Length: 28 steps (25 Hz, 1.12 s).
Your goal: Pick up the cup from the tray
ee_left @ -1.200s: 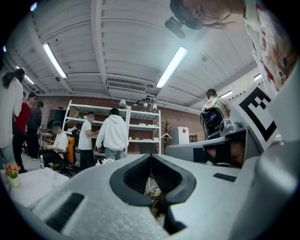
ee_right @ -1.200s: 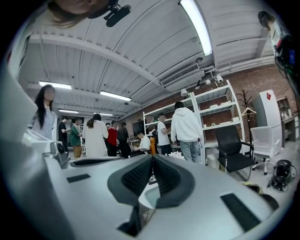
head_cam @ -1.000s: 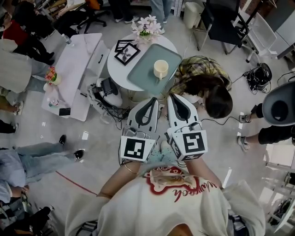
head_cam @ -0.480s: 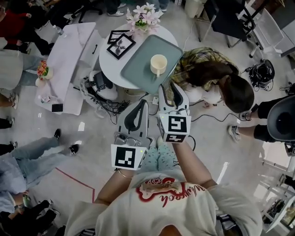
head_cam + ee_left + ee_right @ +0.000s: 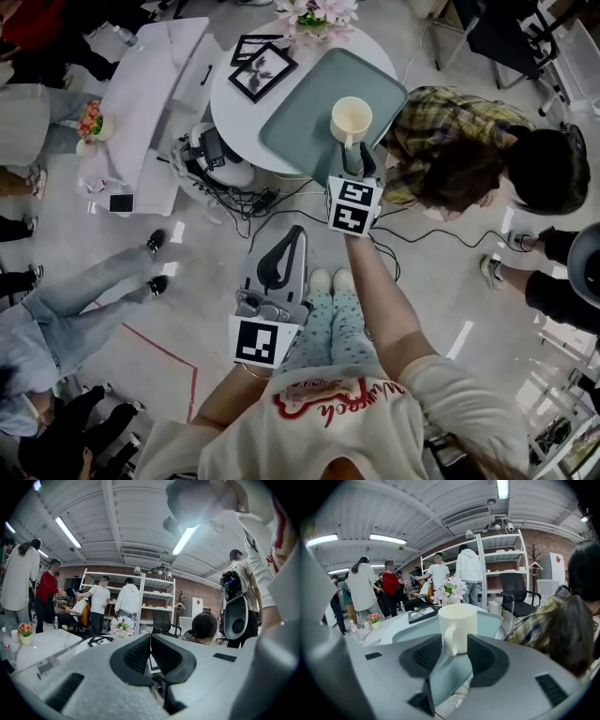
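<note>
Tray (image 5: 298, 131) on the round counter (image 5: 234, 105) carries one upright cup (image 5: 351, 119) near its right edge; the cup looks empty. It is plain cream, with its handle turned toward the right gripper (image 5: 455, 645). Left gripper (image 5: 150, 637) hangs well back, jaws closed on nothing. Right jaws have just been opening and stand wide, the handle at their mouth, ungripped.

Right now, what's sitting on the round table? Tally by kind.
cup: 1
tray: 1
picture frames: 2
flower bunch: 1
Total: 5
</note>
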Each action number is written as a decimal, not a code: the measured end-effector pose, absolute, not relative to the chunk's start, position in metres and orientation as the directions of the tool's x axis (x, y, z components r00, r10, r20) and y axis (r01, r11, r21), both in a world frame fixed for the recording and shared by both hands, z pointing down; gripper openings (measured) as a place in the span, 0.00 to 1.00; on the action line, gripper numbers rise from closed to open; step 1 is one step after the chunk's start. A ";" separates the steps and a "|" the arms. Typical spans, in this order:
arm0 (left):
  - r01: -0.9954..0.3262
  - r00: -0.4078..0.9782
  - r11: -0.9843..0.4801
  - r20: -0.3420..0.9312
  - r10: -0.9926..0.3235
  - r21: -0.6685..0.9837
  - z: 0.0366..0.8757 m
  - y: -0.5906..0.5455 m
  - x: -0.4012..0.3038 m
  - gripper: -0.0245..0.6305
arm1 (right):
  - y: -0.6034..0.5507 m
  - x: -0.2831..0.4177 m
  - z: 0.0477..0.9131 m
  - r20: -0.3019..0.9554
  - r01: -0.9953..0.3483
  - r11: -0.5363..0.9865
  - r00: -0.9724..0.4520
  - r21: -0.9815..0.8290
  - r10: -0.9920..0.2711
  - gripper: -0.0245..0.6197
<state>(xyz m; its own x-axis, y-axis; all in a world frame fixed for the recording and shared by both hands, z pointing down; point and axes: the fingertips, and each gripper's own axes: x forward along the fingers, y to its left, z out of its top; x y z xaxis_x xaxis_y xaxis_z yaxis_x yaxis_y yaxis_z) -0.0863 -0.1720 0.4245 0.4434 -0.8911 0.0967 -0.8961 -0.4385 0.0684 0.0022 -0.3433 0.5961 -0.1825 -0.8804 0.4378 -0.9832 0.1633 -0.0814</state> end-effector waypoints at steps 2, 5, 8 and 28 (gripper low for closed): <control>-0.894 0.447 -0.438 0.113 -0.887 0.095 0.430 -0.171 -0.082 0.06 | -0.346 0.003 0.599 0.436 -0.985 0.154 -0.173 -0.078 -0.883 0.26; -0.888 0.456 -0.440 0.130 -0.880 0.136 0.433 -0.174 -0.077 0.06 | -0.350 0.004 0.597 0.418 -0.986 0.156 -0.165 -0.057 -0.893 0.26; -0.886 0.460 -0.446 0.128 -0.879 0.128 0.437 -0.176 -0.077 0.06 | -0.350 0.008 0.597 0.410 -0.987 0.155 -0.159 -0.044 -0.898 0.22; -0.882 0.467 -0.446 0.169 -0.868 0.151 0.456 -0.178 -0.075 0.06 | -0.358 0.029 0.572 0.261 -0.977 0.214 -0.213 -0.023 -0.942 0.13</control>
<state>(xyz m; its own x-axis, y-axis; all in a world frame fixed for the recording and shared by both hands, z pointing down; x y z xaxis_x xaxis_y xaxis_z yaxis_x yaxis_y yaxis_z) -0.0748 -0.1783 0.4558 0.4671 -0.8680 0.1685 -0.8825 -0.4456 0.1507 0.0290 -0.3580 0.5719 -0.2125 -0.9416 0.2613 -0.9765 0.2141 -0.0228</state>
